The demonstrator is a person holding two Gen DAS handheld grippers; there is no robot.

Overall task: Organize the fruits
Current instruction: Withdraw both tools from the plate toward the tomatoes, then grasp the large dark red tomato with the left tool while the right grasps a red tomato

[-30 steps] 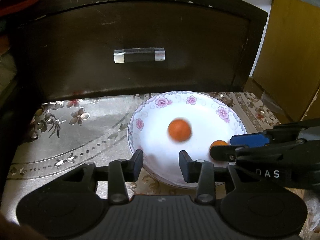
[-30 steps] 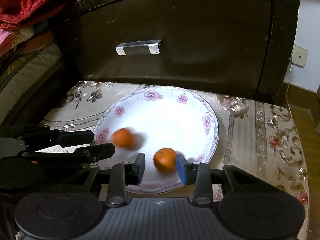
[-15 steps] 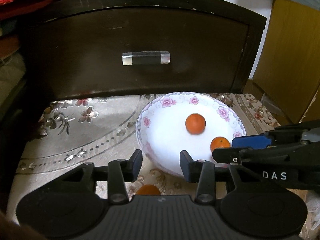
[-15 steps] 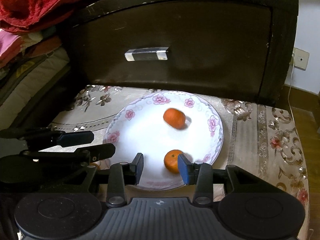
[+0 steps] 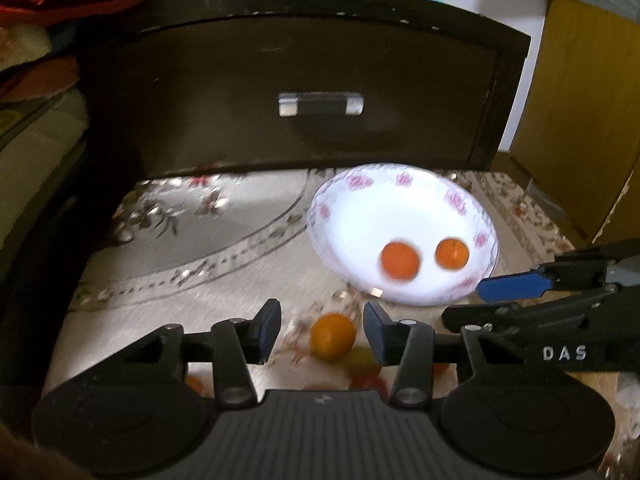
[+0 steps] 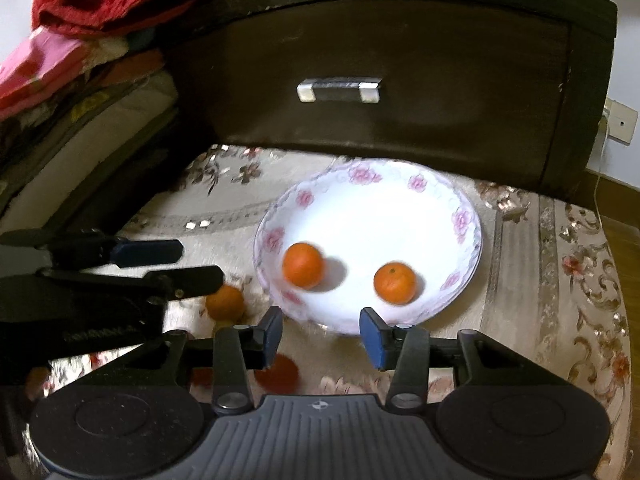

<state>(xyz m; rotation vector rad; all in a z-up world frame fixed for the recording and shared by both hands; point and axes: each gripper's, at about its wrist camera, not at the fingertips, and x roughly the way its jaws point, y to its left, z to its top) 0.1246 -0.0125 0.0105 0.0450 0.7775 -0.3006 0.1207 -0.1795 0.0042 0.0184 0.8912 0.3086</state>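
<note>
Left gripper (image 5: 322,332): jaws spread wide, holding nothing, hanging low over the tabletop (image 5: 192,248). A loose orange (image 5: 333,336) lies on the cloth directly ahead of it, in line with the gap between the two fingers, slightly toward the right finger; whether it is already between the fingertips or just beyond them I cannot tell. It is blurred but reads as roughly round, so no long axis to align with. My judgement: the coming move turns on this alignment, a short forward reach and a close should take it.

Right gripper (image 6: 320,332): also spread open and empty, its fingertips just short of the near rim of the plate (image 6: 472,216). In its view the same loose orange (image 6: 225,302) sits off to its left, near the tip of the left gripper's finger, so the left hand is clearly the nearer one.

The white, pink-flowered plate already carries two oranges, apart from each other: one toward its left (image 6: 303,265), one toward its right (image 6: 395,283). The plate lies ahead and to the right of the loose fruit.

More blurred fruit-coloured shapes, reddish and yellowish, show below the grippers; too unclear to name.

Behind: a dark drawer front (image 6: 400,80) with a metal handle (image 6: 339,90).

Writing: "DAS" in white on the right gripper's body, seen in the left view. No other legible text.
</note>
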